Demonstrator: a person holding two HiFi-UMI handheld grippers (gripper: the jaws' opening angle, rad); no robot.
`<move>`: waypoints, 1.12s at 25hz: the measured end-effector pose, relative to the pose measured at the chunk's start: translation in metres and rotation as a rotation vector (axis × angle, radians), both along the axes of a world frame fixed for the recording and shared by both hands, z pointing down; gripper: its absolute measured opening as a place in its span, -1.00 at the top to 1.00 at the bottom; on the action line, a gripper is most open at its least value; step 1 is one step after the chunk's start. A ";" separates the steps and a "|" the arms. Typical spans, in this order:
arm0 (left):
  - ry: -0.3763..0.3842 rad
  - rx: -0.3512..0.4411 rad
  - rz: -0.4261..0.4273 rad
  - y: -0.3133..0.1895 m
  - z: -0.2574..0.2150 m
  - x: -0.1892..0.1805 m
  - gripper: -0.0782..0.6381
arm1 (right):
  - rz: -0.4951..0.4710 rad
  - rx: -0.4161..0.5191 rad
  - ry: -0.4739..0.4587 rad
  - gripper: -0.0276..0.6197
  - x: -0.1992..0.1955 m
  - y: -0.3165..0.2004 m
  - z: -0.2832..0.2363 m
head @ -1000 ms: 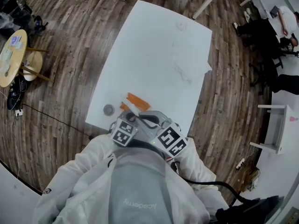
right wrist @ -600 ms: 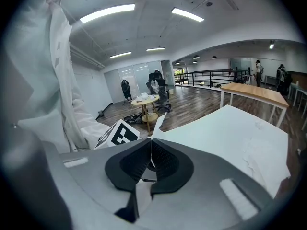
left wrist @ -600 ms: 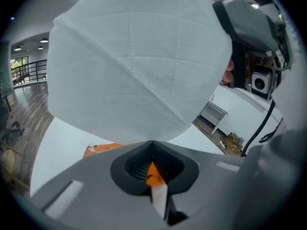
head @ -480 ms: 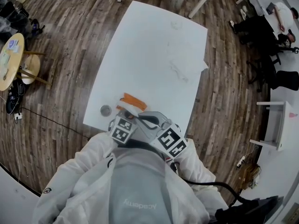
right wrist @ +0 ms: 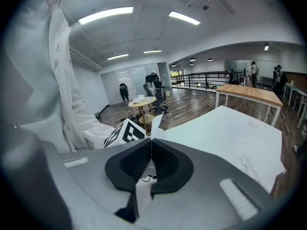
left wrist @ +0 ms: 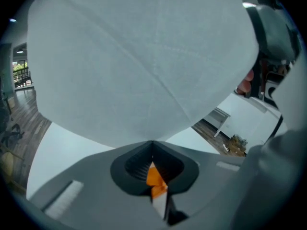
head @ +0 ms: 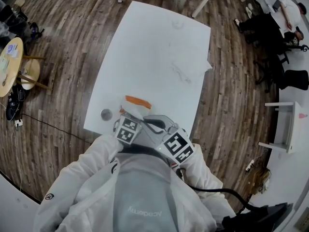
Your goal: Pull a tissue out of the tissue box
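Note:
An orange tissue pack lies near the white table's front edge, with a white tissue standing out of it. My left gripper is shut on that tissue, which spreads wide above the jaw tips. The pack shows orange through the gap under the jaws. My right gripper is shut close beside the left one, whose marker cube it sees. A small white point of tissue stands at its tips; whether it is pinched I cannot tell. In the head view both grippers, left and right, meet just behind the pack.
Several loose tissues lie crumpled at the table's far right. A small grey disc sits at the front left corner. A round wooden side table stands on the floor to the left, a white shelf to the right.
My left gripper has edged a little forward along the table's front edge with the tissue. The right gripper has stayed where it was. The head view has drifted slightly.

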State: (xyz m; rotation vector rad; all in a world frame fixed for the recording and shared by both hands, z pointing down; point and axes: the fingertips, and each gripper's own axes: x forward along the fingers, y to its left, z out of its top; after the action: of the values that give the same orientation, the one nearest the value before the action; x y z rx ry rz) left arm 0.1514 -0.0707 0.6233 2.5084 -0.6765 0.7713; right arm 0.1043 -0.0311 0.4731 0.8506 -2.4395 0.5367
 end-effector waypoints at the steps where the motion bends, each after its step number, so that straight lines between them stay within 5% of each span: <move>1: 0.001 0.004 -0.001 -0.002 -0.002 0.001 0.78 | 0.003 0.002 -0.001 0.90 0.001 0.000 -0.001; 28: -0.033 0.054 0.010 0.024 -0.019 -0.003 0.78 | 0.105 0.078 -0.060 0.91 0.034 0.004 -0.009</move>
State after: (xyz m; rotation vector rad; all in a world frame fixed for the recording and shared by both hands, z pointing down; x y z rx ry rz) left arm 0.1483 -0.0470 0.6047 2.5545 -0.7057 0.8105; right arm 0.1388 -0.0268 0.4642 1.0132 -2.4947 0.5152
